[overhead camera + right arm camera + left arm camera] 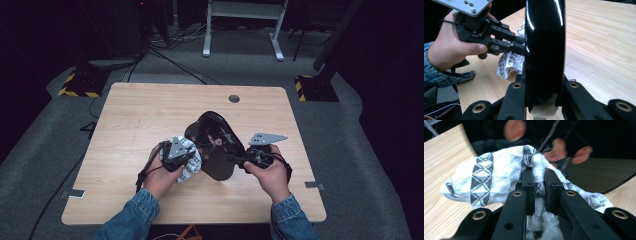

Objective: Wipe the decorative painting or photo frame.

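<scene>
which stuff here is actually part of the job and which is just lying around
In use:
- glossy black oval plate, held on edge by the right gripper
- white cloth with black triangle pattern, clamped in the left gripper, at the plate

Lying about:
- wooden table
- white metal frame on the floor
- floor cables

Glossy blk plate upright on edge, patterned wht cloth against it

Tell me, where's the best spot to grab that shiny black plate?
Probably its thin rim, from the near edge. The black plate stands tilted up off the table, and the right gripper already clamps that edge, leaving its face free for the left gripper's patterned cloth.
</scene>
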The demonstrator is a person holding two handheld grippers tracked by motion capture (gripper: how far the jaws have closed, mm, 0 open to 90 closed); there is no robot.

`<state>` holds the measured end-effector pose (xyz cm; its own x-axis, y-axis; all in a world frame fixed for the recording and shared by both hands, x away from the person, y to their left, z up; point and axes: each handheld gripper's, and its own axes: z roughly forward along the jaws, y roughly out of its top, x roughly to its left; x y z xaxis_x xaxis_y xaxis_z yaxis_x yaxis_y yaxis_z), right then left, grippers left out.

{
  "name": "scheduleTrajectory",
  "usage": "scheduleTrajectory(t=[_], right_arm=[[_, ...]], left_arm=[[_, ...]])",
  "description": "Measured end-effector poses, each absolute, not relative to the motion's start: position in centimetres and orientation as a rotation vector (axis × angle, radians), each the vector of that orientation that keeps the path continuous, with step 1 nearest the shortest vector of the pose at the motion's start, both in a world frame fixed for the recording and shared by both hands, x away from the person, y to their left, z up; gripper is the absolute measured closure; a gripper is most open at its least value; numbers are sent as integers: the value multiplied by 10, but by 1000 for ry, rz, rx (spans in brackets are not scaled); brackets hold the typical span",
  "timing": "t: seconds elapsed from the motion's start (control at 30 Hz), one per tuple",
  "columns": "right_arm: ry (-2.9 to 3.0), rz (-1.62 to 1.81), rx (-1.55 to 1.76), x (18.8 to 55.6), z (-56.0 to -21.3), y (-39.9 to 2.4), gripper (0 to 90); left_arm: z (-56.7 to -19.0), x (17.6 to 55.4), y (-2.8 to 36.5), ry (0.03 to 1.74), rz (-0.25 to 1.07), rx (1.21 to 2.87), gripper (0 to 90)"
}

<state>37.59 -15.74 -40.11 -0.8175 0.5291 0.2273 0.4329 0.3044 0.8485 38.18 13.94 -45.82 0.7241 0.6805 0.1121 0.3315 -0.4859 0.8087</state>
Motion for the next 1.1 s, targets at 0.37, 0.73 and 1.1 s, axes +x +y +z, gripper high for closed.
scheduleTrajectory(t=[0.37, 0.73, 1.1], right_arm=[[2450, 1559, 913, 373, -402, -155, 790], [2435, 1572, 930, 373, -403, -155, 786], [2418, 1577, 980, 375, -403, -157, 795]], left_arm=[[-462, 389, 156, 817, 539, 2078, 812], [-461, 370, 122, 705, 486, 2123, 812], [-460, 355, 99, 592, 467, 2140, 811]])
